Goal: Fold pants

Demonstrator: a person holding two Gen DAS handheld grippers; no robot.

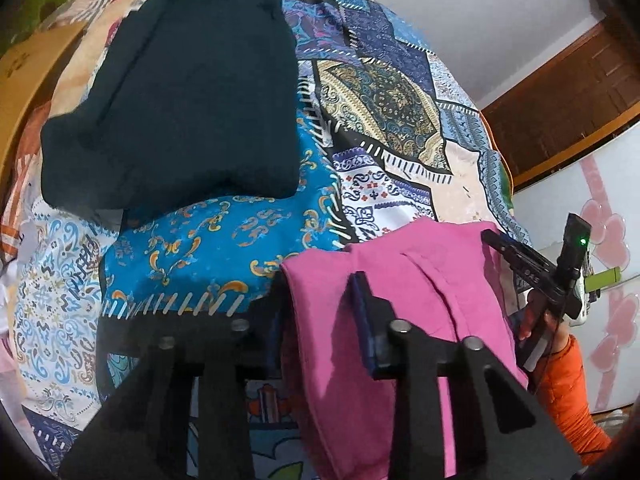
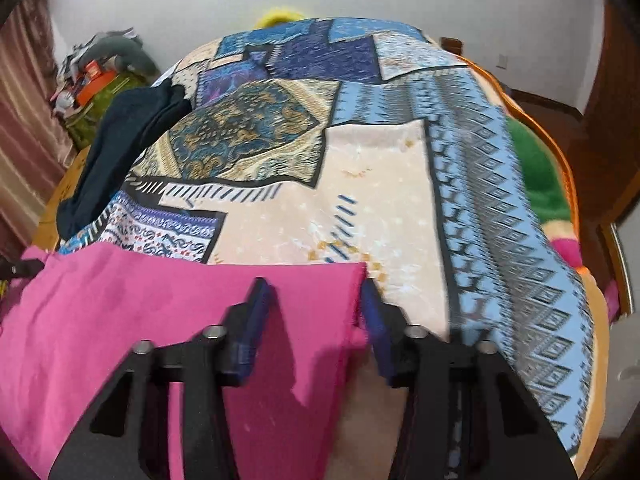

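A pair of pink pants point(image 2: 120, 320) lies at the near edge of a bed covered with a patchwork quilt point(image 2: 360, 184) of blue, cream and gold panels. In the right wrist view the pants fill the lower left, their far edge running from about nine o'clock to just right of centre, where a corner ends. The right hand-held gripper point(image 2: 314, 304) straddles that corner: its left blue pad point(image 2: 256, 320) lies over the pink cloth and the right pad sits just beside the corner's edge, at about three o'clock from it. The jaws stand partly apart with the cloth between them, and the pads do not press on it. In the left wrist view the pants point(image 1: 420, 300) sit at about five o'clock, draped over the bed's edge. The left hand-held gripper point(image 1: 320, 304) is set at the left edge of the cloth; one blue pad point(image 1: 366, 320) rests on the pink fabric, while the other finger is hidden behind the cloth, so whether it grips cannot be told. A folded dark garment point(image 1: 180, 100) lies on the quilt at about eleven o'clock, well apart from the pants. At three to four o'clock in that view the other gripper's body appears, held by a hand point(image 1: 536, 320) with an orange sleeve point(image 1: 572, 392).
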